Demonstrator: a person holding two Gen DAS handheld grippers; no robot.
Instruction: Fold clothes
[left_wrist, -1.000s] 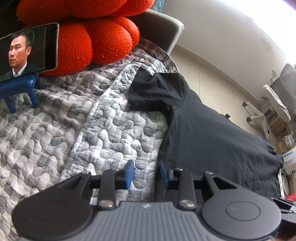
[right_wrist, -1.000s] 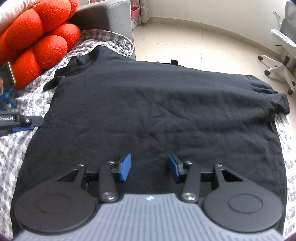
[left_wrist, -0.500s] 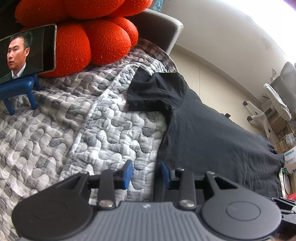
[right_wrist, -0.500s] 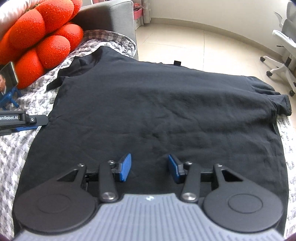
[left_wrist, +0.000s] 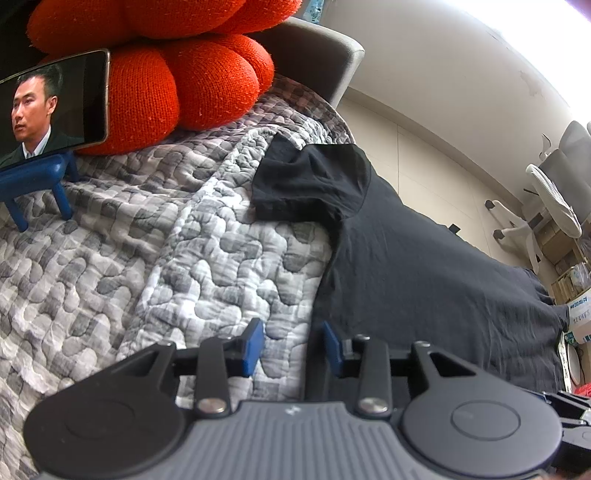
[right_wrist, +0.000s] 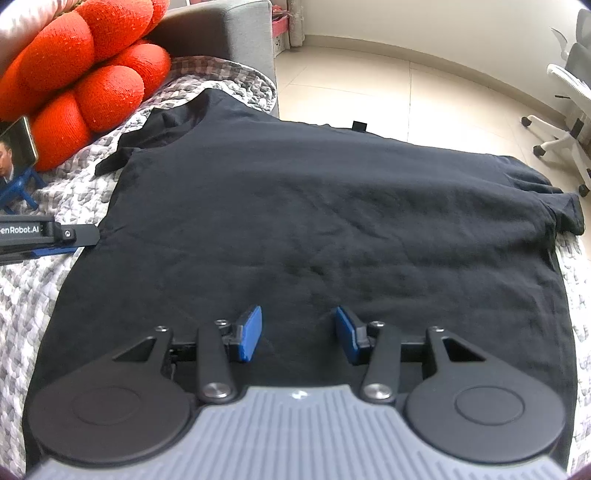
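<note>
Left claw (left_wrist: 291, 345): jaws parted, nothing pinched between the blue pads; they have just been opening a little wider. It sits low at the near left edge of the black T-shirt (left_wrist: 424, 280), one pad over the grey quilted blanket (left_wrist: 147, 258), the other at the shirt's side hem. My reading: it straddles the edge to take that hem in the next grip.

Right claw (right_wrist: 298, 334): released too, pads well apart, empty, hovering over the near middle of the shirt body. Whether the pad tips touch the cloth cannot be told from this view. Likely it waits for a matching grip point along the near edge, so both hands can lift one side together.

Shirt: spread flat on the blanket over a sofa or bed, not yet folded. It lies crosswise to the person, and the far side runs up to the edge above the tiled floor (right_wrist: 424, 85). One short sleeve (left_wrist: 314, 184) lies out toward the orange knot cushion (left_wrist: 166, 81), slightly rumpled; the other sleeve (right_wrist: 565, 210) is bunched at the right end. Body mostly smooth, with shallow wrinkles across the middle. Thin, limp fabric; expect it to sag and drag if lifted by one point only.

Clutter: phone (left_wrist: 55, 107) on a blue stand (left_wrist: 33, 181) near the cushion, clear of the shirt. Office chair (right_wrist: 565, 92) on the floor, well apart.
</note>
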